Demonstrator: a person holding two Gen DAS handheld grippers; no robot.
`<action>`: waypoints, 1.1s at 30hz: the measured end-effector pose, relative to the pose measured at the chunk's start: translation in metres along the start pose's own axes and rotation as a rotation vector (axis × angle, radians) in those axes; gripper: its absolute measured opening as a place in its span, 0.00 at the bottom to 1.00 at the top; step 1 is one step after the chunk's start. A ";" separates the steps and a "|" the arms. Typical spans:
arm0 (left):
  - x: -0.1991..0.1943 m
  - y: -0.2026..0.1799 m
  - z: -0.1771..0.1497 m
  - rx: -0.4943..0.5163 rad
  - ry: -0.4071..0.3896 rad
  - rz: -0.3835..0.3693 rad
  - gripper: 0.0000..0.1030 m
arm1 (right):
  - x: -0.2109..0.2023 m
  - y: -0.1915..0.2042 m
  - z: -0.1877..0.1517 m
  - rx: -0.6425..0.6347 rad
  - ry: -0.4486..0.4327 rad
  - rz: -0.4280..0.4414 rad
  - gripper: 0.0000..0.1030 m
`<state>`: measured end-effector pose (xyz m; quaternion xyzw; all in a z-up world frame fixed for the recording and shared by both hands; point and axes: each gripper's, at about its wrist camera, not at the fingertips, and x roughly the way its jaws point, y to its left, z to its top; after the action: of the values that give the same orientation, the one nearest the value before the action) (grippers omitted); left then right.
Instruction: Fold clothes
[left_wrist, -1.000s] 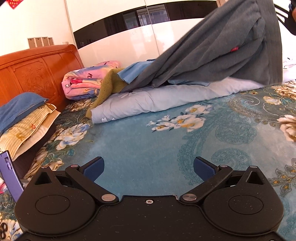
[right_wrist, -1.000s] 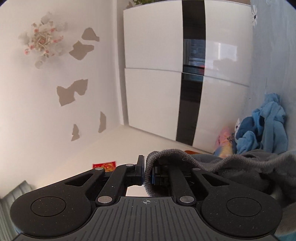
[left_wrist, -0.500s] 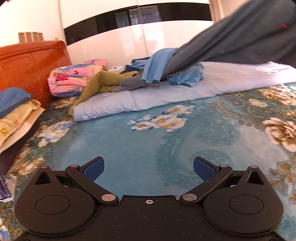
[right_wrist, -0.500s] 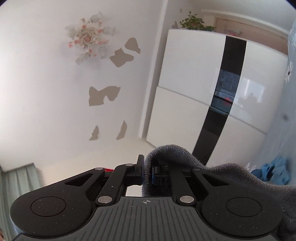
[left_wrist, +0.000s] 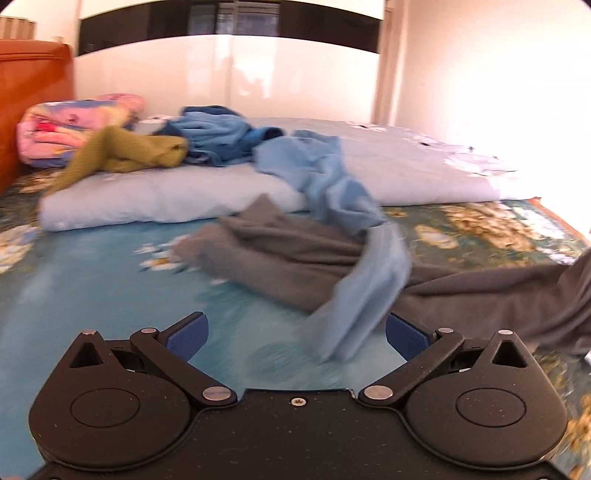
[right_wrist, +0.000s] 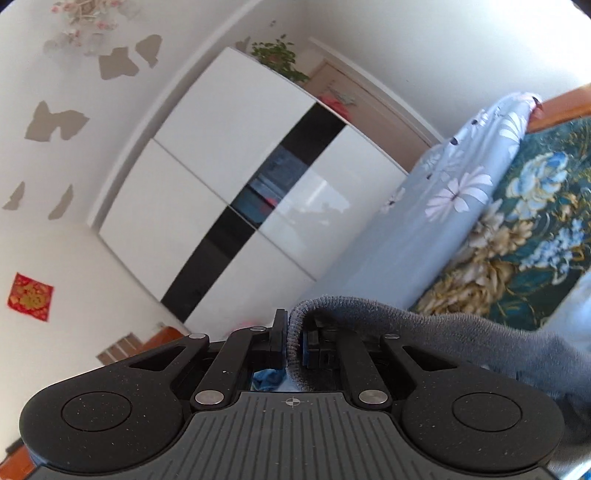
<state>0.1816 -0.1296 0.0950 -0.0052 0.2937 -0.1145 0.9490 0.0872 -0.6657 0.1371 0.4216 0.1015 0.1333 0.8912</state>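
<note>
A grey garment (left_wrist: 295, 258) lies stretched across the blue floral bedspread (left_wrist: 92, 280) and trails off to the right. My right gripper (right_wrist: 294, 341) is shut on its ribbed hem (right_wrist: 369, 310), which drapes over the right finger. A light blue garment (left_wrist: 354, 266), blurred by motion, hangs across the grey one and reaches down in front of my left gripper (left_wrist: 295, 332). The left gripper is open, with nothing pressed between its pads.
A pale blue quilt (left_wrist: 166, 195) lies rolled across the bed, with blue clothes (left_wrist: 221, 133) and an olive garment (left_wrist: 122, 155) piled on it. A pink folded blanket (left_wrist: 70, 125) sits by the wooden headboard (left_wrist: 29, 92). A white wardrobe (right_wrist: 207, 192) stands behind.
The grey garment, held high a second ago, has come down onto the bedspread and dragged a light blue garment off the pile. Both views have swung to the right; the right one also rolled.
</note>
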 end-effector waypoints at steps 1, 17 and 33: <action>0.008 -0.007 0.004 0.009 0.002 -0.020 0.98 | 0.001 -0.003 -0.004 0.001 0.013 -0.016 0.06; 0.127 -0.060 0.022 0.203 0.209 -0.088 0.04 | 0.074 0.044 -0.037 -0.372 0.342 -0.315 0.22; 0.043 0.073 0.221 0.028 -0.228 0.345 0.76 | 0.085 0.015 -0.053 -0.267 0.325 -0.327 0.30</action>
<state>0.3547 -0.0806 0.2482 0.0457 0.1794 0.0469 0.9816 0.1492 -0.5905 0.1101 0.2515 0.2915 0.0657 0.9206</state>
